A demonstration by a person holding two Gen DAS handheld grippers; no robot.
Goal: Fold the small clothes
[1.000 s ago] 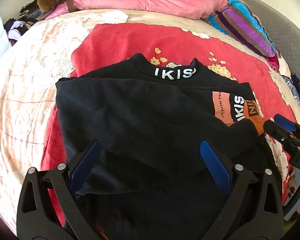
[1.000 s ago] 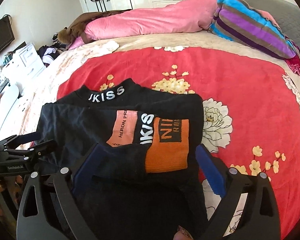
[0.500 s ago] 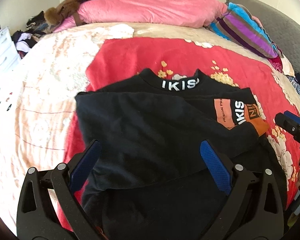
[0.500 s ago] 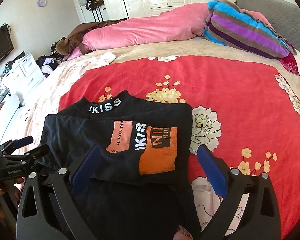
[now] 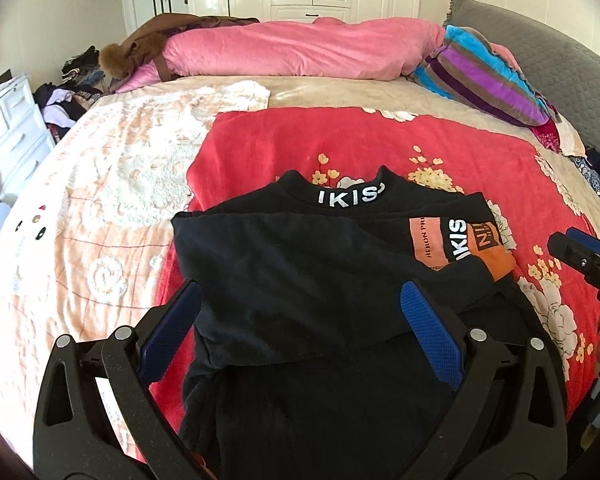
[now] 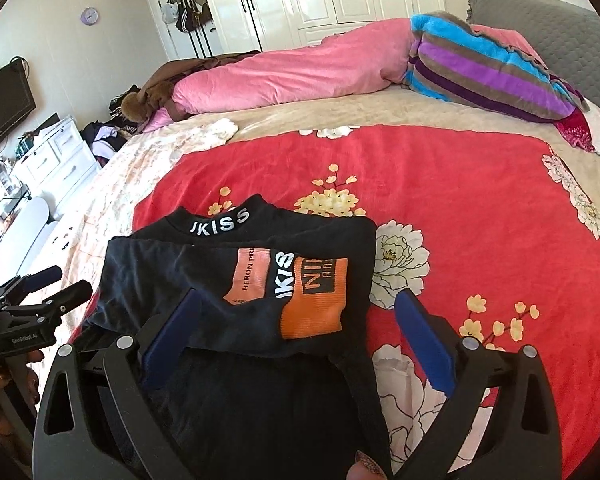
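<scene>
So, no real containers to be seen here, unless the white chest of drawers off to the far left counts, and its drawers are shut so nothing inside can be made out.

The task's thing is a black knit sweater with white lettering on the collar and an orange cuff. It's laid flat on a red fleece blanket printed with cream and yellow flowers, collar pointing away, with both sleeves folded in across the chest. The orange cuff of the top sleeve ends up near the garment's right edge.

The left gripper is held over the sweater's lower half with its blue-padded fingers spread wide, nothing pinched between them. The right gripper is likewise spread wide and gripping nothing, positioned over the sweater's right edge by the cuff, one finger above black fabric and the other above bare blanket.

Edges: the sweater's left side sits right by the blanket's left border, where a pale peach patterned bedspread takes over. Plenty of open red blanket is seen to the right and beyond the collar. A rolled pink plush duvet and a striped blue-purple fleece throw are piled well apart at the far end.
</scene>
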